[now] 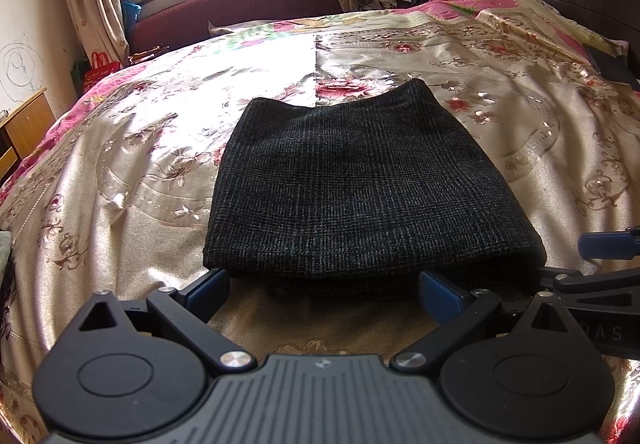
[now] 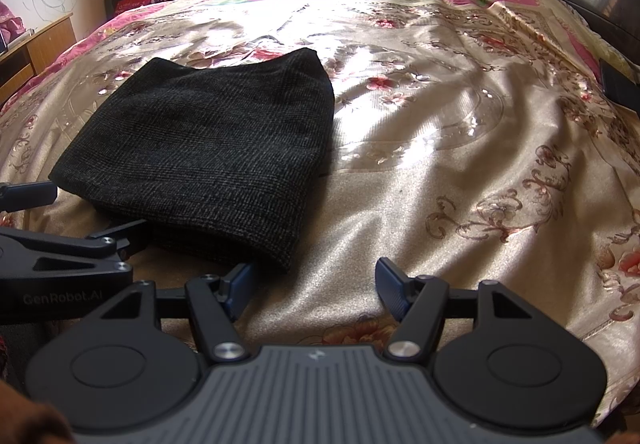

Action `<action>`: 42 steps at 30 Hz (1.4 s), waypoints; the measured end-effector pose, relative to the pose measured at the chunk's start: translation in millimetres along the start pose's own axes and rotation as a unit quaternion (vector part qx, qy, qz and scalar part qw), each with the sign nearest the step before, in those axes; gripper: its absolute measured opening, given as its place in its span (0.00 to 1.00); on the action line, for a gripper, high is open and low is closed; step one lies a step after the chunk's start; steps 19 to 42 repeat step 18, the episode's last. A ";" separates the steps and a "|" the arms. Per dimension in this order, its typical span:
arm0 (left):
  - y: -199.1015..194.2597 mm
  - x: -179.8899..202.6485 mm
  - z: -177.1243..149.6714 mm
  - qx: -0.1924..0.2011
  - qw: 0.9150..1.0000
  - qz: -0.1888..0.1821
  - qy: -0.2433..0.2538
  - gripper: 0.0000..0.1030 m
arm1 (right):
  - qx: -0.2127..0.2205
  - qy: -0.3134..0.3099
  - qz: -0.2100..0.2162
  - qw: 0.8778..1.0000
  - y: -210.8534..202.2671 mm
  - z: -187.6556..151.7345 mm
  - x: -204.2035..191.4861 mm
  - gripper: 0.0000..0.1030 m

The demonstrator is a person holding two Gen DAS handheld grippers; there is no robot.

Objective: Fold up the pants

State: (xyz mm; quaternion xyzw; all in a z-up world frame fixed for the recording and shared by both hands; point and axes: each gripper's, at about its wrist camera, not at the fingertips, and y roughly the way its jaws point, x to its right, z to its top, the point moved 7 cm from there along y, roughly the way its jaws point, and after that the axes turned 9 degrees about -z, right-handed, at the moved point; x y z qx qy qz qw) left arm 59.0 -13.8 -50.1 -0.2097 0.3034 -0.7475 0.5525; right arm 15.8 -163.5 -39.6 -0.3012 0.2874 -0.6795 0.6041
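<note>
The pants (image 1: 352, 184) are already down to a neat dark checked rectangle, lying flat on the near middle of the floral satin bedspread (image 1: 140, 172), stacked edges facing the near side. Looks basically finished to me.

The left gripper (image 1: 324, 286) sits right at that near edge with its jaws spread wide, pinching nothing. The right gripper (image 2: 316, 284) is just off the near right corner, also spread and empty, over bare bedspread.

If it were me, the only step left is tidying: check that the layers line up at the near edge, nudge any overhang square, and back both claws off low and straight so they don't snag the top layer.
</note>
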 end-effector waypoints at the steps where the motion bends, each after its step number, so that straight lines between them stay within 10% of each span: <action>1: -0.3 -0.1 -0.2 0.000 1.000 -0.001 -0.001 1.00 | 0.000 0.000 0.000 1.000 -0.2 0.0 0.3 0.64; 42: -1.0 -0.7 0.1 -0.001 1.000 0.001 -0.002 1.00 | -0.001 0.002 0.001 1.000 0.6 -0.5 0.1 0.64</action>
